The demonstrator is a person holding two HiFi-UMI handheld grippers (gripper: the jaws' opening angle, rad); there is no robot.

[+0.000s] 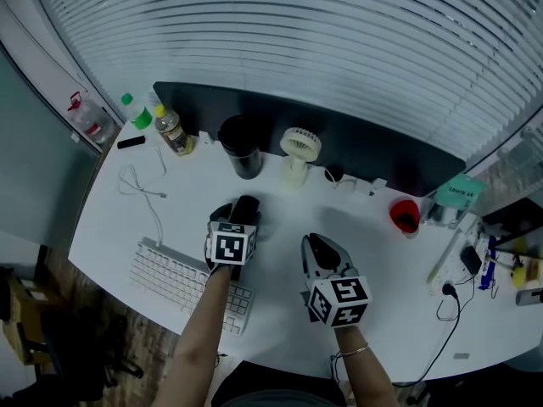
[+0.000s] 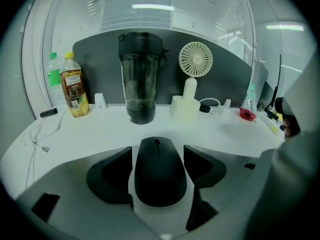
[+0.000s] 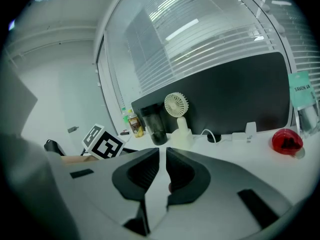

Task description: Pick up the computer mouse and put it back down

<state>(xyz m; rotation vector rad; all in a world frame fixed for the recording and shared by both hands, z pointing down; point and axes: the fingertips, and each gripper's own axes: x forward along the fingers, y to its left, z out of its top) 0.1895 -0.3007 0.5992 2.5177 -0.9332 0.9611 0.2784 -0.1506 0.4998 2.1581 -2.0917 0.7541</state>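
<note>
The black computer mouse (image 2: pixel 159 171) lies on the white desk (image 1: pixel 280 312), a little in front of the black tumbler. My left gripper (image 2: pixel 157 151) straddles it, one jaw on each side, and a thin strip of desk shows between each pad and the mouse, so the jaws are open. From the head view the mouse (image 1: pixel 246 207) peeks out beyond the left gripper (image 1: pixel 240 212) and its marker cube. My right gripper (image 1: pixel 314 242) hovers to the right of it, jaws shut with nothing between them; in the right gripper view (image 3: pixel 163 152) only a slit shows.
A white keyboard (image 1: pixel 182 282) lies at the near left by the desk edge. Behind the mouse stand a black tumbler (image 1: pixel 241 147), a small white fan (image 1: pixel 299 153), a drink bottle (image 1: pixel 173 131) and a dark panel (image 1: pixel 356 138). A red cup (image 1: pixel 405 216) sits right, a white cable (image 1: pixel 140 189) left.
</note>
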